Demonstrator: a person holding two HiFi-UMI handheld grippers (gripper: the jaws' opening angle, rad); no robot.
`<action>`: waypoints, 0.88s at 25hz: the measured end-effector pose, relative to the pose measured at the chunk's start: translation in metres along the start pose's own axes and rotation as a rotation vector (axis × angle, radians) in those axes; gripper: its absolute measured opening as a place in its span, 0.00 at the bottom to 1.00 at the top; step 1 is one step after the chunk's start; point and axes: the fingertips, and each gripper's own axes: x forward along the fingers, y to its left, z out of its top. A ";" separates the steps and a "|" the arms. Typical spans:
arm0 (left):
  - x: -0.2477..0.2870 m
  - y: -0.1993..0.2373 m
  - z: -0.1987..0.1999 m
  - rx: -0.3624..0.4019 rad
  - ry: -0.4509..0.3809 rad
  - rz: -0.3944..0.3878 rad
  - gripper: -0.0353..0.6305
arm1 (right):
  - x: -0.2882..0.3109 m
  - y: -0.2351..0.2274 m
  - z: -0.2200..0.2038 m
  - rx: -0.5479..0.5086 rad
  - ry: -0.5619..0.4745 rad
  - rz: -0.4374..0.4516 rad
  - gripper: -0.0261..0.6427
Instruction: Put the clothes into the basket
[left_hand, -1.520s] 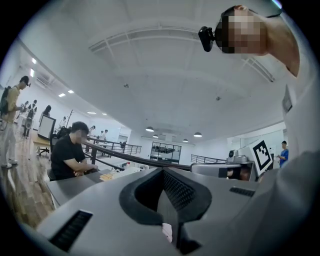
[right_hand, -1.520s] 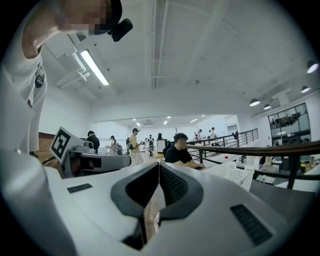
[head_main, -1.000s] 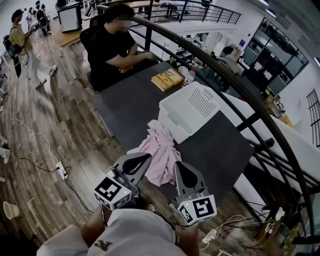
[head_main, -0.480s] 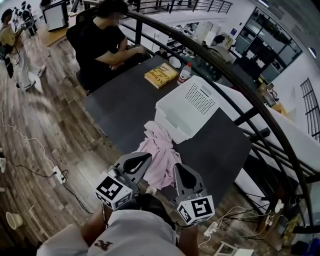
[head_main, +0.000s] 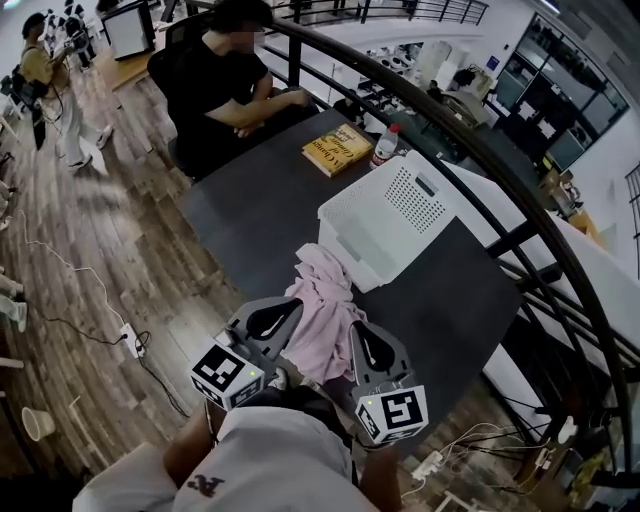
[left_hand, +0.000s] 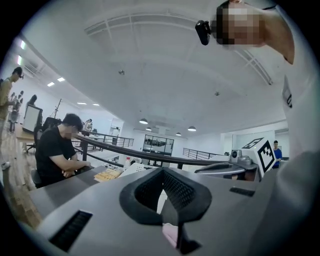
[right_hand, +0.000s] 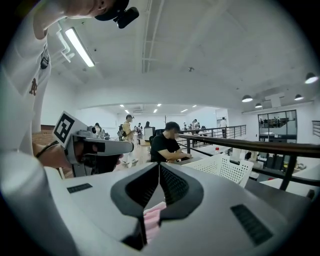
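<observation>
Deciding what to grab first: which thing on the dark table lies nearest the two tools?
The pink garment, crumpled at the near end of the table; the white basket, yellow book and bottle all sit farther along.

Left claw (head_main: 293, 305) and right claw (head_main: 357, 330) edged toward clothes (head_main: 325, 298).

A wood-plank floor (head_main: 120, 230) fills the head view from 7 to 11 o'clock, with a white power strip (head_main: 130, 340) and a paper cup (head_main: 38, 423) lying at 8. A dark table (head_main: 250, 210) runs from the centre toward 12, where a yellow book (head_main: 338, 150) and a bottle (head_main: 384, 148) rest. A person in black (head_main: 225, 90) sits at it at 11. A curved black railing (head_main: 470, 150) sweeps from 12 to 4. Glass-fronted rooms (head_main: 560, 110) stand at 2. The white ceiling (left_hand: 150, 65) carries a strip light (right_hand: 80, 47).
</observation>
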 end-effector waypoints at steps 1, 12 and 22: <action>0.003 -0.001 -0.002 0.000 0.005 0.006 0.04 | -0.001 -0.003 0.000 -0.006 -0.004 0.006 0.07; 0.023 0.002 -0.031 0.026 0.070 0.035 0.04 | 0.011 -0.028 -0.042 -0.037 0.096 -0.010 0.07; 0.058 0.026 -0.070 0.037 0.170 -0.062 0.04 | 0.043 -0.044 -0.099 -0.035 0.287 -0.059 0.20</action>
